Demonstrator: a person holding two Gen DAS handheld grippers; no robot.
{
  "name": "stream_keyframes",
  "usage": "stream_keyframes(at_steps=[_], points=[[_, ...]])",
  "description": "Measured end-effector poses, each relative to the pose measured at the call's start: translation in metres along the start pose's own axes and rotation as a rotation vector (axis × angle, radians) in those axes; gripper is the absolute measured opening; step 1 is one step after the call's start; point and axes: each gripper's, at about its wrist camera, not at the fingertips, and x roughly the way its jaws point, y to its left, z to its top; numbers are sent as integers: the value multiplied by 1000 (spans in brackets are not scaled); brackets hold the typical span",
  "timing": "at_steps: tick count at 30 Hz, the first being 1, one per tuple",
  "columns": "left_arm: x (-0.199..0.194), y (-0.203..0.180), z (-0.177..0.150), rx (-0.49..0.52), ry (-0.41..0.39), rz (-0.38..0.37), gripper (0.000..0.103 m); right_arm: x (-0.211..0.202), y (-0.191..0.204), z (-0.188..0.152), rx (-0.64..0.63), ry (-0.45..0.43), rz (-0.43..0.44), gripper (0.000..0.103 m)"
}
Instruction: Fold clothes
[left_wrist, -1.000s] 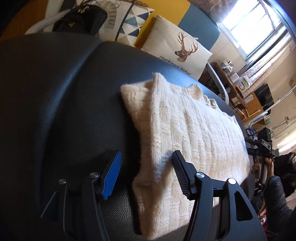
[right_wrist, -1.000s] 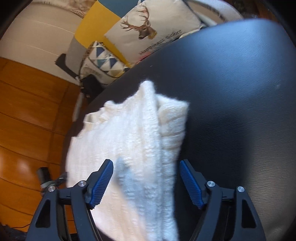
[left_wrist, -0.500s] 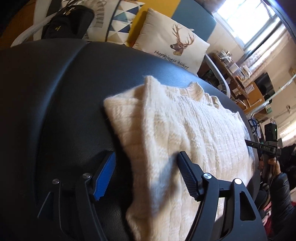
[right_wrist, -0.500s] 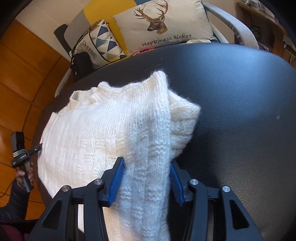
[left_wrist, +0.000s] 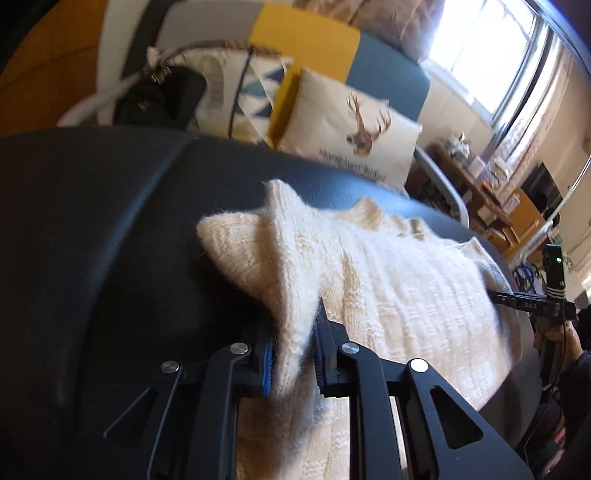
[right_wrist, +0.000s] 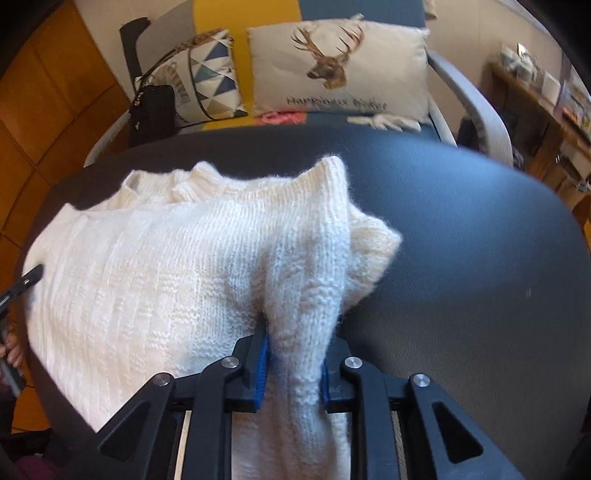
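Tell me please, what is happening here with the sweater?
A person is folding a cream sweater on a black table with a handheld gripper in each hand. The left gripper and the right gripper have just been closing, and each is now clamped on a bunched fold of the sweater's edge. The pinched knit rises off the table, while the rest lies flat. The fold itself is not yet made.

Looks to me like home living room. I see sofa (right_wrist: 369, 7) with yellow and blue panels, deer-print cushion (right_wrist: 340, 70), triangle-pattern cushion (right_wrist: 207, 70), black handbag (right_wrist: 151, 110) leaning on it. Wood-panelled wall (right_wrist: 48, 110) at left, bright window (left_wrist: 491, 55), cluttered wooden shelving (left_wrist: 491, 199). Black padded surface (right_wrist: 480, 240) in front.
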Motion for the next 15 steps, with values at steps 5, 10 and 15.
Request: stream_keyframes(at_steps=[5, 10, 15], points=[[-48, 21, -17, -27, -88, 88, 17, 24, 44, 32, -103, 8, 43, 19], [-109, 63, -38, -60, -187, 233, 17, 62, 132, 79, -276, 8, 116, 19], [-152, 98, -60, -117, -264, 357, 17, 94, 241, 126, -490, 8, 151, 18]])
